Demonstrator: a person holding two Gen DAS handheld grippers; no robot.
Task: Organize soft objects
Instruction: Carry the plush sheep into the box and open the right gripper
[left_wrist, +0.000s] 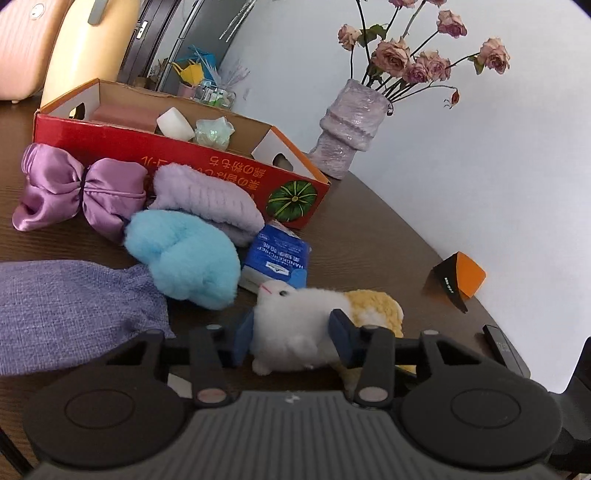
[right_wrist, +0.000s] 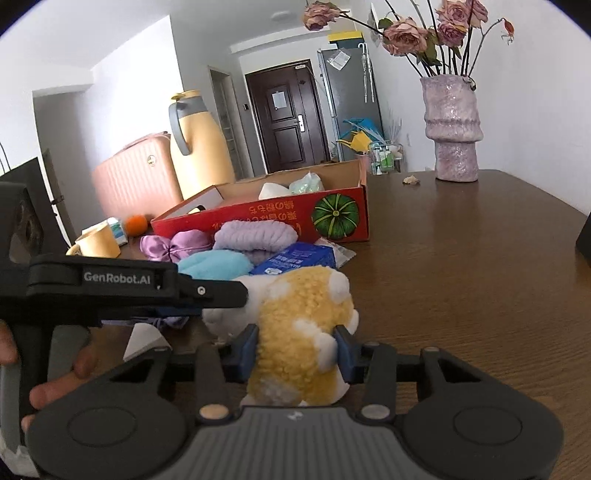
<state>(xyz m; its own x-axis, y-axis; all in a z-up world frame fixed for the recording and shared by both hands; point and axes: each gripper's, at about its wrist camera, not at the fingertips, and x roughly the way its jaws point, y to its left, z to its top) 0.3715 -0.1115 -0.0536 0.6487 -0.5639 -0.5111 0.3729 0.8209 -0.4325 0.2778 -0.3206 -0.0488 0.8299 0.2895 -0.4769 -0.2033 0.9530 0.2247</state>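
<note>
A white and yellow plush animal (left_wrist: 288, 314) lies on the brown table, and both grippers hold it. My left gripper (left_wrist: 293, 334) is shut on its white front half, blue pads pressing the fur on both sides. My right gripper (right_wrist: 297, 350) is shut on the yellow rear half of the plush animal (right_wrist: 299, 302). The left gripper (right_wrist: 221, 291) reaches in from the left in the right wrist view. Behind lie a blue fluffy piece (left_wrist: 184, 258), a folded lilac fluffy piece (left_wrist: 207, 195), a purple satin bow (left_wrist: 74, 192) and a purple woven cloth (left_wrist: 66, 310). The red cardboard box (left_wrist: 221, 166) holds a few soft items.
A blue tissue pack (left_wrist: 277, 258) lies before the box. A lilac vase (right_wrist: 452, 129) of dried roses stands at the back right. An orange and black card (left_wrist: 458, 280) sits near the table edge. A yellow mug (right_wrist: 98, 242), orange (right_wrist: 136, 224), yellow jug (right_wrist: 199, 147) and pink suitcase (right_wrist: 136, 177) are at the left.
</note>
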